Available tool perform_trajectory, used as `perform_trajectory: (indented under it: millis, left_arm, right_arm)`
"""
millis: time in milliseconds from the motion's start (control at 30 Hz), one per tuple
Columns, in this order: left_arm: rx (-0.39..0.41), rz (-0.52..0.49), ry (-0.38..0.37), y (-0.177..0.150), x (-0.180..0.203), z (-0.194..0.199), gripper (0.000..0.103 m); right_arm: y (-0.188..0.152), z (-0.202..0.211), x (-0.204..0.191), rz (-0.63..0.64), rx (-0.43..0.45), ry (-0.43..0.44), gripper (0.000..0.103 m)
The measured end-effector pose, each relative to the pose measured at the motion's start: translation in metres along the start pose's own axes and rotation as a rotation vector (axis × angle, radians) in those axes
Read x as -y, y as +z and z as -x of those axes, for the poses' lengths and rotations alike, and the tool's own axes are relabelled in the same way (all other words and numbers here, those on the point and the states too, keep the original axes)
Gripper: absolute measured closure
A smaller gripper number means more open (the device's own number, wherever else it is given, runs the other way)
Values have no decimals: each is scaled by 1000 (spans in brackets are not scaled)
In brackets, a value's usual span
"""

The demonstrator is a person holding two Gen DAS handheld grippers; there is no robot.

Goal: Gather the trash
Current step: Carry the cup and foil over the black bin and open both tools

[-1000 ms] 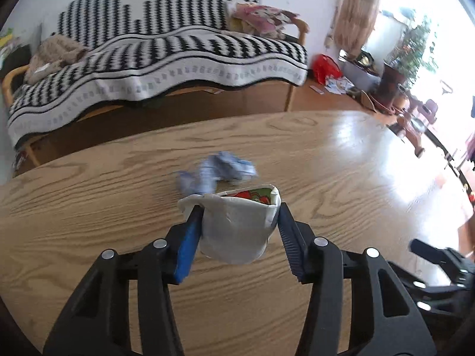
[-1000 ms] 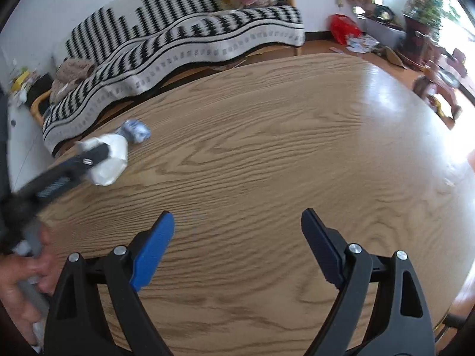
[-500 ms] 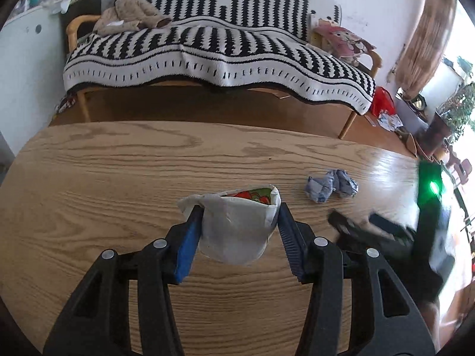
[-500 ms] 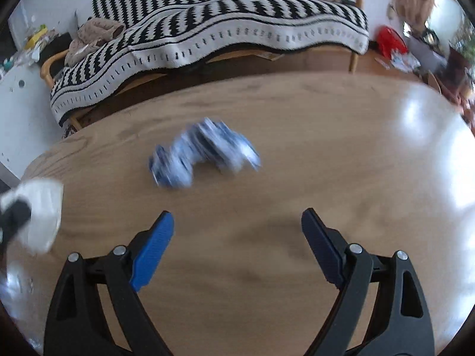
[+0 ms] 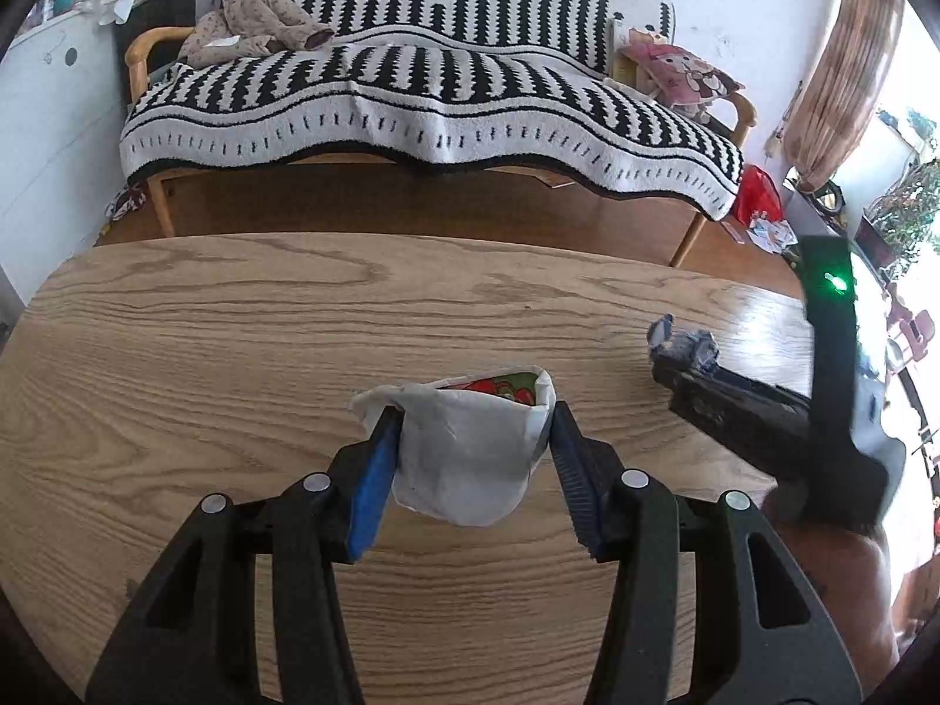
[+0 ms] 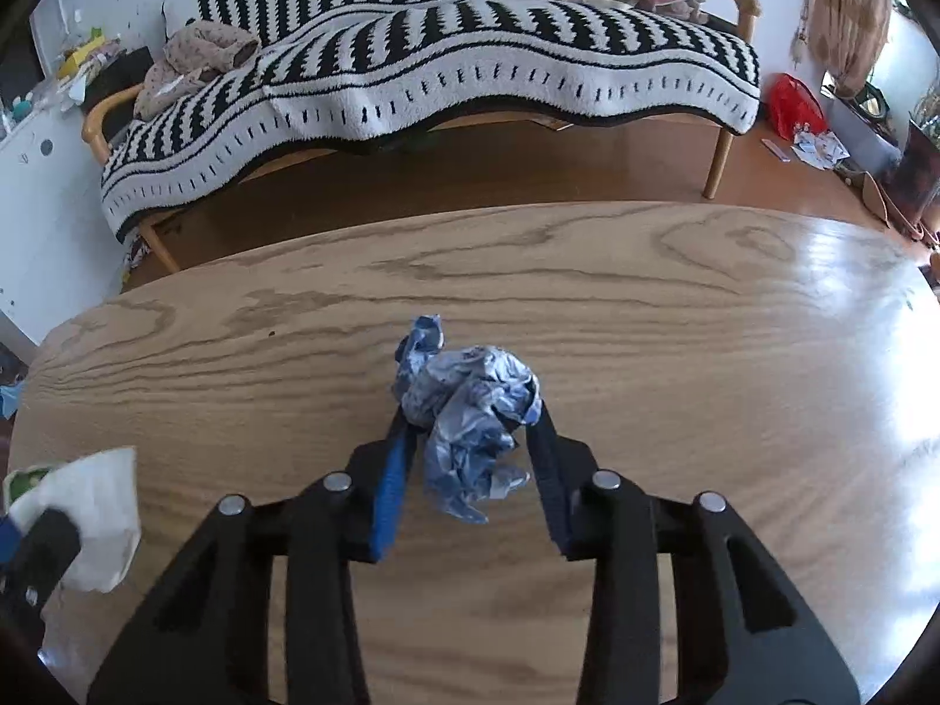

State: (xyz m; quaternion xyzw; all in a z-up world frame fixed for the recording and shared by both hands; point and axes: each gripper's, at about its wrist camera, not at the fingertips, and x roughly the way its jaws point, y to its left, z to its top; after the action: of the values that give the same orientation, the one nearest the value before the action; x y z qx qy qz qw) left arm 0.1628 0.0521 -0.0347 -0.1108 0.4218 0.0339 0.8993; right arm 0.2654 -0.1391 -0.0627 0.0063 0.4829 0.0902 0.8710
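My left gripper (image 5: 470, 411) is shut on a white crumpled wrapper (image 5: 464, 458) with a red and green print inside, held above the wooden table (image 5: 235, 352). My right gripper (image 6: 470, 411) is shut on a crumpled blue and silver wrapper (image 6: 470, 411) at the table's middle. In the left wrist view the right gripper (image 5: 664, 361) reaches in from the right with the blue wrapper (image 5: 684, 343) at its tips. The white wrapper (image 6: 88, 517) shows at the lower left of the right wrist view.
A sofa with a black and white striped blanket (image 5: 423, 94) stands beyond the table's far edge. A red bag and paper scraps (image 6: 799, 111) lie on the floor at the right. A white cabinet (image 5: 41, 117) stands at the left.
My right gripper moved forward to the blue wrapper and closed on it. My left gripper swung left, still holding the white wrapper.
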Motion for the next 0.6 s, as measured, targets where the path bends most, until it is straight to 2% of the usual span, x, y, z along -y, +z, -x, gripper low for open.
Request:
perform_trajectory:
  millis: [167,300,400,600]
  left_arm:
    - [-35,-23,-52,-9,30,3,53]
    - [-34,-93,-82,-21,73,13,53]
    - [-45,-139,-142,-36,115,22,53]
    - [-73,-323,-296,-91,238,42,53]
  right_arm:
    - [-38,48,36,-42,16,-5,65]
    - [-83,111,92,-90,53,-55,65]
    - [-120,153,137,-134,78,-139,65]
    - [-209,230,241,-306,105,-275,65]
